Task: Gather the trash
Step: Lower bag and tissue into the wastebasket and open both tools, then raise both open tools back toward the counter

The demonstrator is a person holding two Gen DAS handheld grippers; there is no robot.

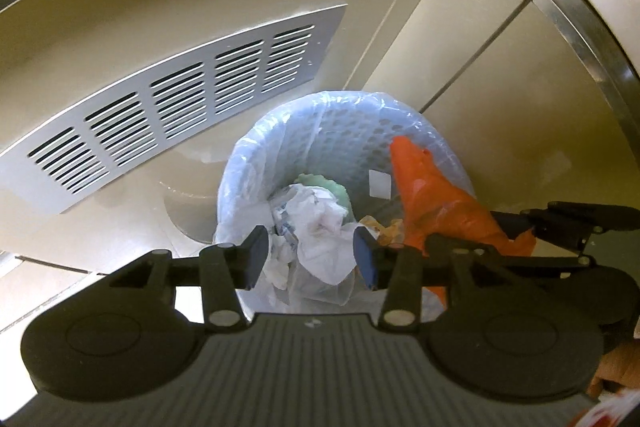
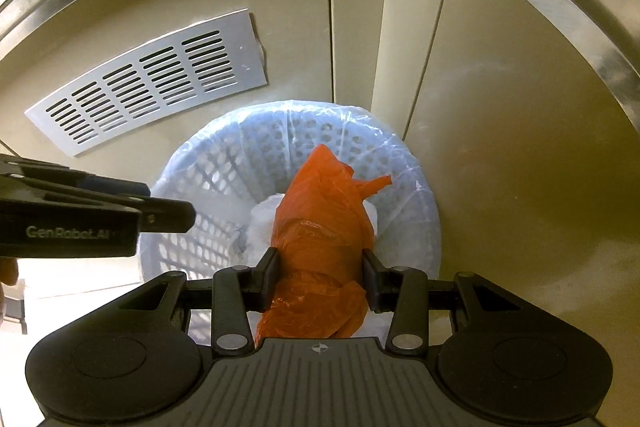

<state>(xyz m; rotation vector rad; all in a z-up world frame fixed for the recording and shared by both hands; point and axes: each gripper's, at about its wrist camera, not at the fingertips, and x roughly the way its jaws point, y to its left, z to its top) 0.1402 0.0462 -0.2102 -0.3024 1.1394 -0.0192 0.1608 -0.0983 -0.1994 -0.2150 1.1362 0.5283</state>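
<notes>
**tilefan:** Beige cabinet panels and a slotted vent grille [image 1: 172, 107] behind everything, so this is floor level in a corner. From the left wrist view, the left gripper [image 1: 310, 255] hangs spread wide over the lined bin [image 1: 248, 163], pinching nothing. Crumpled white paper [image 1: 316, 227] already sits inside. Why hover there?

**binwatcher:** My guess: it's parked ready to steady the liner. From the right wrist view, the right gripper [image 2: 322, 279] is clamped on the orange plastic bag [image 2: 320, 227], held right above the bin's [image 2: 420, 195] mouth so it drops in cleanly once released.

**tilefan:** So trash is nearly in, just not let go.
</notes>
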